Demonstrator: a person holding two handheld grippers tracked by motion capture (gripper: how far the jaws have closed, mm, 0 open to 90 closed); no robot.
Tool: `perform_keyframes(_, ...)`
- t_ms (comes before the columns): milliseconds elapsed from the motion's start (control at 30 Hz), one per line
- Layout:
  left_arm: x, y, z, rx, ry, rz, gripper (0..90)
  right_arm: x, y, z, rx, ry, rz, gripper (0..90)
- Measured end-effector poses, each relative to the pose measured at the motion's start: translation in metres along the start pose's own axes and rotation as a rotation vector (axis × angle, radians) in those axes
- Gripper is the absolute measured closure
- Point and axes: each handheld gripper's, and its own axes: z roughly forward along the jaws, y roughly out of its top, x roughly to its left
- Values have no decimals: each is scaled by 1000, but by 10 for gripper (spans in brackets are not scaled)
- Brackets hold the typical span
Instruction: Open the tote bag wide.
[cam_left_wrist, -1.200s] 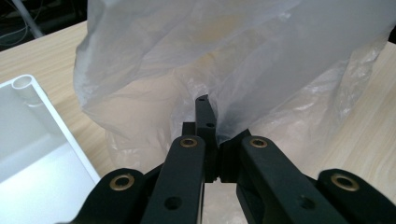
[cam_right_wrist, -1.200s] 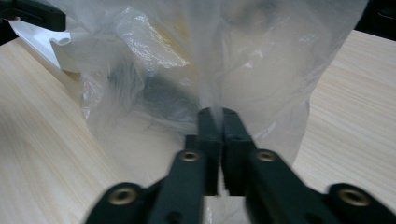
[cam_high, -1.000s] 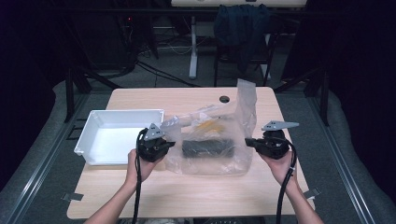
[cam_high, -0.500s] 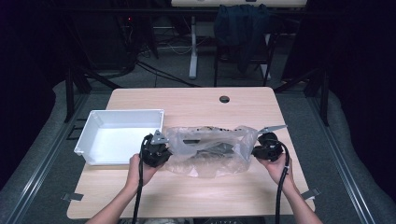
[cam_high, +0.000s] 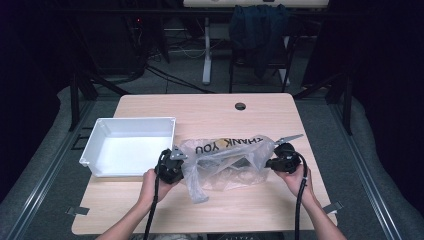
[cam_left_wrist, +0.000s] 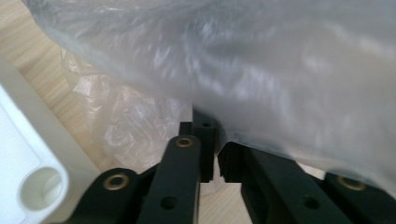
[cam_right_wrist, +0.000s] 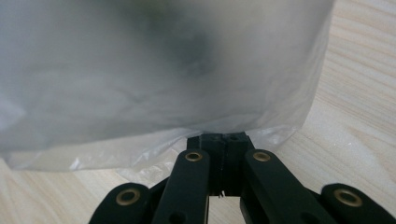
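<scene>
A clear plastic bag (cam_high: 225, 160) printed THANK YOU lies slumped on the wooden table, stretched between my two grippers. Something dark (cam_high: 242, 162) shows through its film. My left gripper (cam_high: 181, 161) is at the bag's left end. In the left gripper view its jaws (cam_left_wrist: 215, 144) have just eased apart to a thin slit, and the bag's film (cam_left_wrist: 257, 70) still runs into their tips. My right gripper (cam_high: 271, 162) is at the bag's right end. In the right gripper view (cam_right_wrist: 223, 140) it is shut on the bag's edge (cam_right_wrist: 140, 70).
A white tray (cam_high: 100, 135) stands at the left, its corner (cam_left_wrist: 28, 154) close beside my left gripper. A round cable hole (cam_high: 240, 106) sits near the table's far edge. A chair with a dark garment (cam_high: 257, 25) stands beyond the table.
Both hands have come down, and the bag, held up and open a second ago, now lies low on the table with its print facing up.
</scene>
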Motion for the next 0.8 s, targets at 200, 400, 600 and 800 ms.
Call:
perform_keyframes(200,3,1,-18,12,-5,12,596,1,1,-6,-15,-7,7,900)
perform_keyframes(400,7,3,-40,-20,25,15,359,1,1,-10,-5,-2,0,900)
perform_keyframes(600,5,6,-50,-74,38,30,249,1,2,-12,-10,-5,-1,900)
perform_keyframes(800,-2,9,-58,-174,53,47,432,4,2,-14,-19,1,-12,900)
